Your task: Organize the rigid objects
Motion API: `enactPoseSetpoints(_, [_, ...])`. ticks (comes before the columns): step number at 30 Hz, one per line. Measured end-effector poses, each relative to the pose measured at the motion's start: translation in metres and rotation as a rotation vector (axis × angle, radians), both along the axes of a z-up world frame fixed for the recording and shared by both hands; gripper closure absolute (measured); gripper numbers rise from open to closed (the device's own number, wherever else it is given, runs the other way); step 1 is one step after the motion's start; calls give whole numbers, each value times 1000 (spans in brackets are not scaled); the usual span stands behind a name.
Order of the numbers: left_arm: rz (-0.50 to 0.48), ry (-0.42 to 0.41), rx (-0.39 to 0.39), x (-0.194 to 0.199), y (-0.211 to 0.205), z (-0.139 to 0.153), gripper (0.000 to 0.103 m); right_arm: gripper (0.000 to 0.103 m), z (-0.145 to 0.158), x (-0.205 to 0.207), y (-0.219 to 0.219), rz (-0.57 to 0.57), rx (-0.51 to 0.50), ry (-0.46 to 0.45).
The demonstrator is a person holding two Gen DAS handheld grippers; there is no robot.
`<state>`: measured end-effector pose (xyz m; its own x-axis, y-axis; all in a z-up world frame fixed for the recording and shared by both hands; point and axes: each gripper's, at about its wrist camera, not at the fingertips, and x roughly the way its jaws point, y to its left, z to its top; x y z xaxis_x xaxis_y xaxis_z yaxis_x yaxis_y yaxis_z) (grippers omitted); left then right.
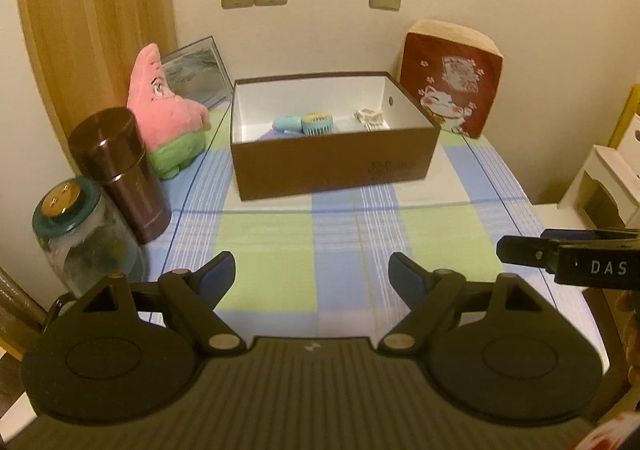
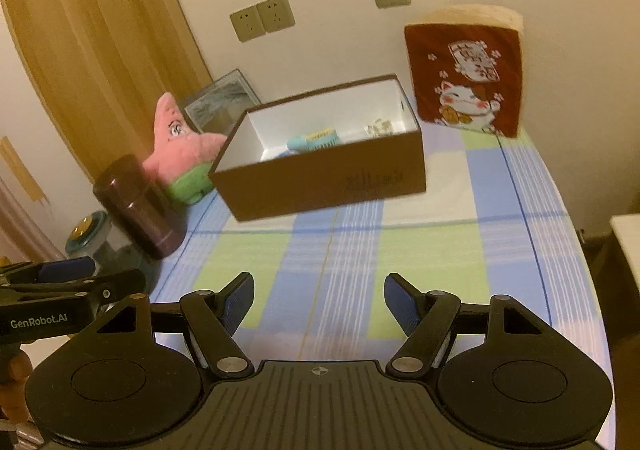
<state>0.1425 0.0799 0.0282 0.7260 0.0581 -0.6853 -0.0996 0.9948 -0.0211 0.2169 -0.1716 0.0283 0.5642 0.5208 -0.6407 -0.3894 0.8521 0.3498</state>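
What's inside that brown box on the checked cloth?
The brown box holds a light blue brush with yellowish bristles, another blue item beside it and a small pale object. The near wall hides the front of the floor.

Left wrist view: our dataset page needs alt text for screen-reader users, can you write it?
An open left gripper, holding nothing, hovers over a checked tablecloth, facing an open brown box containing a teal brush. A pink plush star stands left.
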Motion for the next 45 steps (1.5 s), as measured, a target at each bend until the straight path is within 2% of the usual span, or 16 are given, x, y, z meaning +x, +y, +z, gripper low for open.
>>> enactPoseSetpoints(10, [-36, 28, -23, -56, 6, -11, 21, 31, -5, -66, 12, -4, -31, 36])
enactPoseSetpoints(17, [-48, 54, -36, -85, -4, -18, 21, 31, -11, -94, 11, 26, -65, 61])
enactPoseSetpoints(45, [9, 79, -51, -122, -43, -23, 21, 31, -12, -120, -20, 97, -92, 72])
